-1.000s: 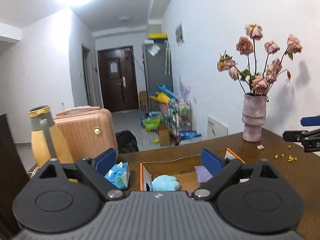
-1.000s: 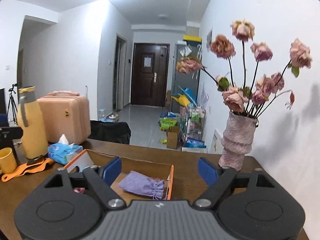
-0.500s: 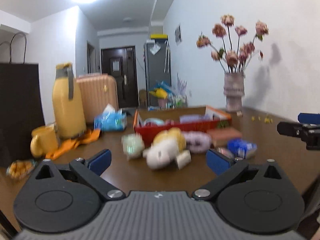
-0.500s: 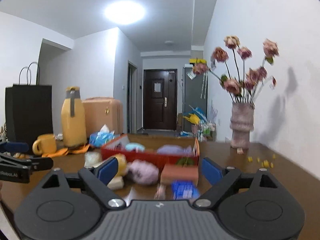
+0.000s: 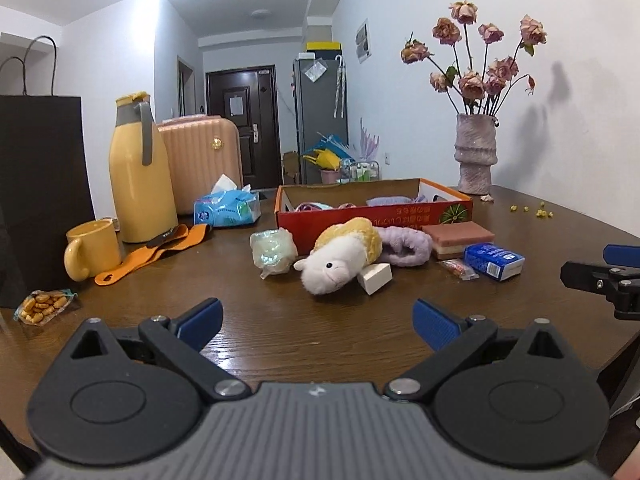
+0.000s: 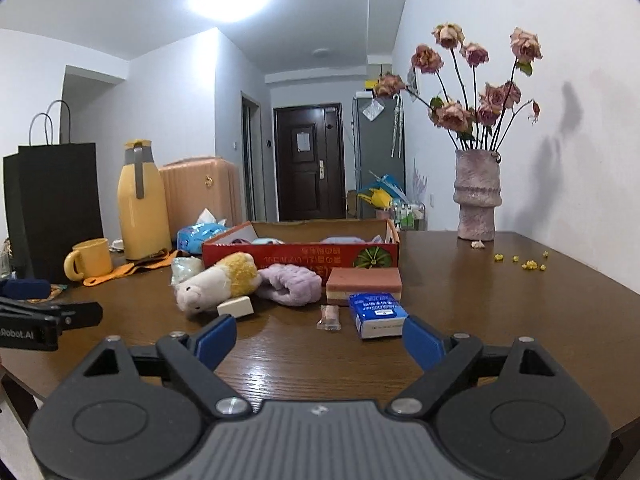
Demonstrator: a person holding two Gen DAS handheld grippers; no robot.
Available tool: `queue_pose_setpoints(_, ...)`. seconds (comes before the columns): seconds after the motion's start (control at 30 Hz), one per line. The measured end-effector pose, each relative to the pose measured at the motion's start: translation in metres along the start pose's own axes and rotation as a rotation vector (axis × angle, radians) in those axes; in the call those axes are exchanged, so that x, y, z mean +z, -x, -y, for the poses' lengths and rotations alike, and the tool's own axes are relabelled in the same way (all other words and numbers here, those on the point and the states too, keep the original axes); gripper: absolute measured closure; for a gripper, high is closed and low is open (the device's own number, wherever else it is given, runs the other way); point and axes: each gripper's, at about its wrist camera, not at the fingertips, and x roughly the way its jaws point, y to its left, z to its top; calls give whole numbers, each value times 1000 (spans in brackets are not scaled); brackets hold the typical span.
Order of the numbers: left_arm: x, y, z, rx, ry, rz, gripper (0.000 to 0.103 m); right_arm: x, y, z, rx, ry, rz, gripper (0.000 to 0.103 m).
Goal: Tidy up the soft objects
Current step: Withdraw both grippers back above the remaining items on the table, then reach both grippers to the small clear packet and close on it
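Between the blue pads of the left gripper (image 5: 316,322): nothing held, fingers spread wide, low over the near table (image 5: 280,344). Right gripper (image 6: 318,340) likewise spread and empty, near a blue packet (image 6: 378,315). Beyond, ahead of the box: plush sheep (image 5: 340,254), lilac fuzzy band (image 5: 406,246), wrapped pale bundle (image 5: 272,252), layered sponge (image 5: 458,236), white block (image 5: 375,277), all touching or just beside one another. Farther back, red cardboard box (image 5: 372,214) already holding a lilac pouch (image 5: 390,201) and other soft pieces, not fully identifiable. Judged partly done; loose soft items remaining outside.
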Motion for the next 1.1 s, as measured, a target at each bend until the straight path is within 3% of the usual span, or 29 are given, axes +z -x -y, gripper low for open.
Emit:
queue_pose_setpoints(0.33, 13, -42, -13, 28, 32, -55, 0, 13, -41, 3, -1, 10, -54, 16)
queue_pose_setpoints(0.5, 31, -71, -23, 76, 44, -60, 0, 25, -77, 5, 37, -14, -119, 41)
queue_pose_setpoints(0.63, 44, -98, -28, 68, 29, -67, 6, 33, -111, -5, 104, -14, -168, 45)
queue_pose_setpoints(0.7, 51, -109, -27, 25, 35, -78, 12, 36, -128, -13, 122, 9, -187, 45)
queue_pose_setpoints(0.77, 53, -116, -21, -66, 46, -98, 22, 38, -149, -17, 90, 22, -214, 46)
queue_pose_setpoints(0.83, 50, -129, -10, -158, 55, -159, 30, 37, -167, -16, 57, 18, -240, 49)
queue_pose_setpoints(0.9, 42, -145, 3, -199, 34, -225, 41, 36, -181, -12, 38, 9, -270, 55)
queue_pose_setpoints(1.1, 33, -177, 25, -196, 18, -266, 38, 29, -208, -2, -26, 18, -325, 59)
